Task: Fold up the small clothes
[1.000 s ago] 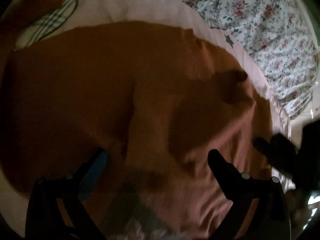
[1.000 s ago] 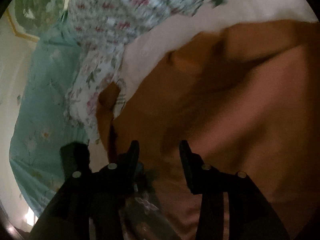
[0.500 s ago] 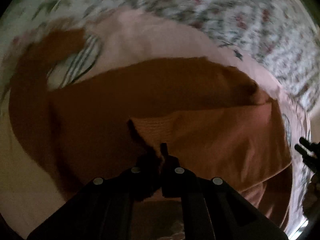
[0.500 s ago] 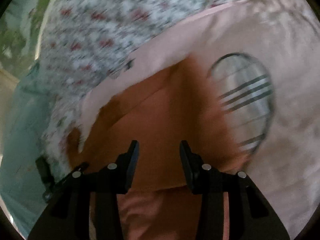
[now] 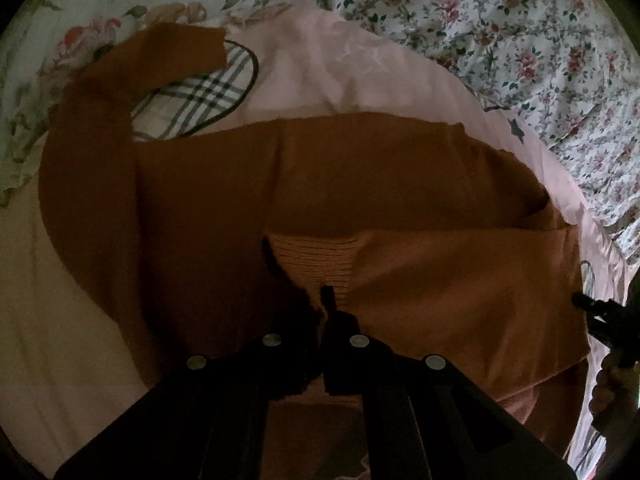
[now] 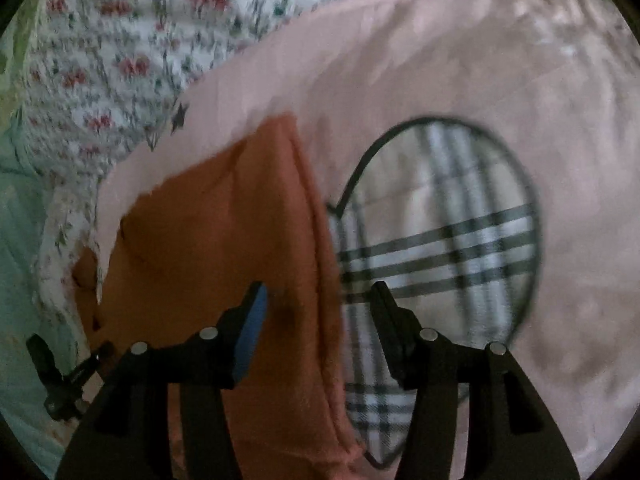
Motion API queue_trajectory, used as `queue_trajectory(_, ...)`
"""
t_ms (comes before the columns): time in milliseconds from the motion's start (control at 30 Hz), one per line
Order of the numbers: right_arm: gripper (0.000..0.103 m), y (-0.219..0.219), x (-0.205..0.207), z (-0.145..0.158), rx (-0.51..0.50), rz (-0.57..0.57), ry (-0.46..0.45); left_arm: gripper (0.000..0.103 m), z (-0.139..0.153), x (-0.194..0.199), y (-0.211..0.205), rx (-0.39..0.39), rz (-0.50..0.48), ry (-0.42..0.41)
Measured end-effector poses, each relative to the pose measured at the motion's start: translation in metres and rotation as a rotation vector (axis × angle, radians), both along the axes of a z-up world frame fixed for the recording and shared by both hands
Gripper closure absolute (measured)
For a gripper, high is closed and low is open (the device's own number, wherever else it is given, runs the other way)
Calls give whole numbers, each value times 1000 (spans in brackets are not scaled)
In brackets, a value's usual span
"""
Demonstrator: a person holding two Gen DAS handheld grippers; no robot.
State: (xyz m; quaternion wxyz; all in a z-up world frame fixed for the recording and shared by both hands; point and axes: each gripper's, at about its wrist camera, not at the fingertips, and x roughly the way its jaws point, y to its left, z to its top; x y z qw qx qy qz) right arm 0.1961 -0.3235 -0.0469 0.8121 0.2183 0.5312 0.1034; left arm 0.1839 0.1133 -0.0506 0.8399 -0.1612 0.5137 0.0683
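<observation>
An orange knit sweater lies spread on a pink blanket, with one sleeve curling up at the far left. My left gripper is shut on a ribbed edge of the sweater, which is folded over the body. In the right wrist view, my right gripper hangs open above the sweater's sleeve. The sleeve's right edge runs between the fingers, and the pads are not pressing on it. The right gripper also shows at the right edge of the left wrist view.
A plaid patch with a dark outline is sewn onto the pink blanket beside the sleeve, and it also shows in the left wrist view. A floral sheet surrounds the blanket. Pale green fabric lies at the far left.
My left gripper went from wide open to shut on the ribbed edge and drew it over the sweater's body. My right gripper swept across the sweater to the sleeve by the plaid patch, still open.
</observation>
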Motion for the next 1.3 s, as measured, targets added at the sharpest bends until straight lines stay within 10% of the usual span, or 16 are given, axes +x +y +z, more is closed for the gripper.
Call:
queue_trajectory(67,92,0,2,-3,17,14,20,100,2,0,-5,-1,-14,-2)
queue_trajectory(300,93,-13,-1,24,-151,32,-44,100,-1,7,-34,20,-58,-7)
queue_trajectory(600,81,16,-16,42,-423,-24,-99,94,-7,0,-21,-5,-94,3)
queue_trajectory(700,61,40,-35,48,-342,41,-152,91,-10,-7,-15,-3,-86,14)
queue_trajectory(933,60,24,-37,15,-212,-12,2,88,9,-32,17,56,-48,6)
queue_trajectory(1167,51,52,-60,56,-104,74,-91,26,53,-6,77,235,57,-63)
queue_trajectory(1300,51,73,-71,61,-54,112,-89,19,64,41,109,339,94,-56)
